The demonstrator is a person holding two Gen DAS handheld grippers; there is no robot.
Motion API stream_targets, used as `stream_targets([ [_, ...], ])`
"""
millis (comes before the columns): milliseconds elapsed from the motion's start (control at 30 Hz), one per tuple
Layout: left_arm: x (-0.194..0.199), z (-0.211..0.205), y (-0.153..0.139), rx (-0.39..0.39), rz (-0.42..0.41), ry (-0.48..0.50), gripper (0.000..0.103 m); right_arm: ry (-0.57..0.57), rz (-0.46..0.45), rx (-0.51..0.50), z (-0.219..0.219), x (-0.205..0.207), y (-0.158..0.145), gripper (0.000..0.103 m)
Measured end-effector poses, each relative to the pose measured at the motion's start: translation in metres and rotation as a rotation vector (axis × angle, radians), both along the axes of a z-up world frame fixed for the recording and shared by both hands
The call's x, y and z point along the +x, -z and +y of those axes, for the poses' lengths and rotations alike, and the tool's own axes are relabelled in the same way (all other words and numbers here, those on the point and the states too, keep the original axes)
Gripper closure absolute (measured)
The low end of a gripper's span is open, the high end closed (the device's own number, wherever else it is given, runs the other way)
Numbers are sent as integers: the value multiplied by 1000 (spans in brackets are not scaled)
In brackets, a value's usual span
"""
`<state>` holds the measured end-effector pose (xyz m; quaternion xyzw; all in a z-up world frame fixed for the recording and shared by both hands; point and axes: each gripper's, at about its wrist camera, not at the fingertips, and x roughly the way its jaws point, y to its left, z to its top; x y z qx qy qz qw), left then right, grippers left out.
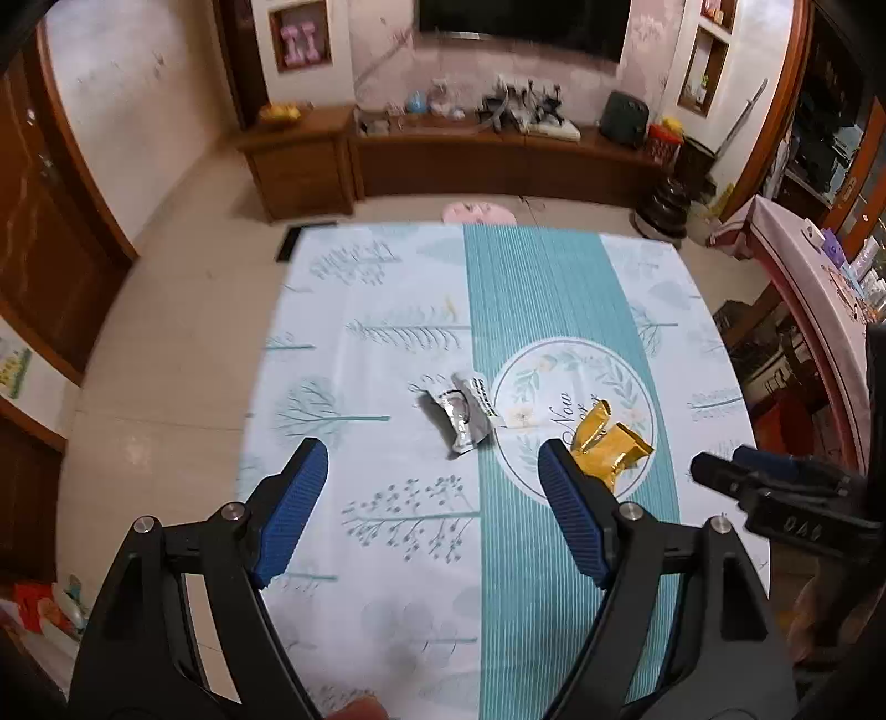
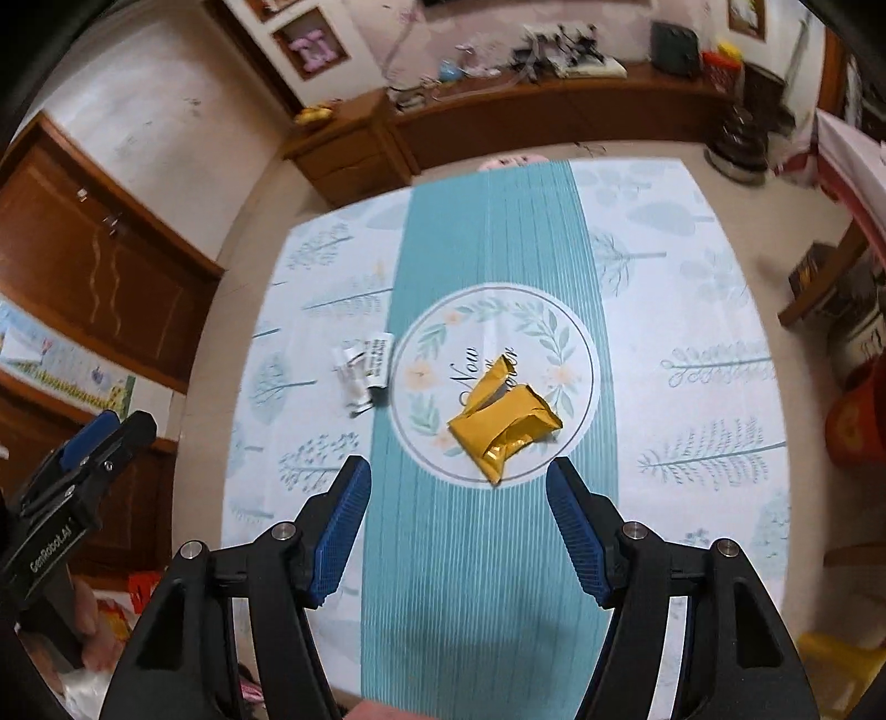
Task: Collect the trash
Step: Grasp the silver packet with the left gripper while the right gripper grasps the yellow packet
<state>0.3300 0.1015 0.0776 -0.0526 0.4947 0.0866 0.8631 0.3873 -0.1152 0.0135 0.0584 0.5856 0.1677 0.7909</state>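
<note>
Two pieces of trash lie on the surface [image 2: 692, 310], which is covered with a pale cloth printed with trees and a teal striped band down its middle. A crumpled gold wrapper [image 2: 501, 423] rests inside the round leaf-wreath emblem [image 2: 493, 382] on that band, on the emblem's near half. To its left, just outside the ring and apart from the gold piece, sits a crumpled silver wrapper [image 1: 462, 415] with a white label strip. The left tongs [image 1: 434, 459] hang above the near part of the cloth with their blue ribbed pads [image 1: 290, 515] spread wide and nothing between them; the silver wrapper lies beyond their tips, and the gold one shows just past the right pad. The right tongs [image 2: 457, 473] are likewise spread wide and hold nothing, pointing steeply down at the cloth, with the gold wrapper just beyond their tips and clear of both pads. Each pair shows at the edge of the other's view. Beyond the far edge stand a low wooden cabinet [image 1: 498, 160] cluttered with small items and a dark screen [image 1: 526, 22] on the wall.
</note>
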Motion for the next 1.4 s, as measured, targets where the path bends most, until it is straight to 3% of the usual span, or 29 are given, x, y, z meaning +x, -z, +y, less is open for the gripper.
stream_targets([
  [333,93,25,111,-110,124,-18,27,202,183,-21,24,50,123,36],
  [500,115,29,143,-128,153,-44,27,231,206,-77,42,64,155,36],
  [800,128,23,173,-134,205,-51,27,213,184,-181,71,71,174,37],
  [967,133,21,184,-120,223,-57,28,204,150,-225,82,72,175,58],
  [1033,133,21,189,-108,232,-65,30,199,142,-224,80,73,173,62],
  [1400,133,19,212,-76,280,-42,45,183,107,-221,75,64,169,68],
])
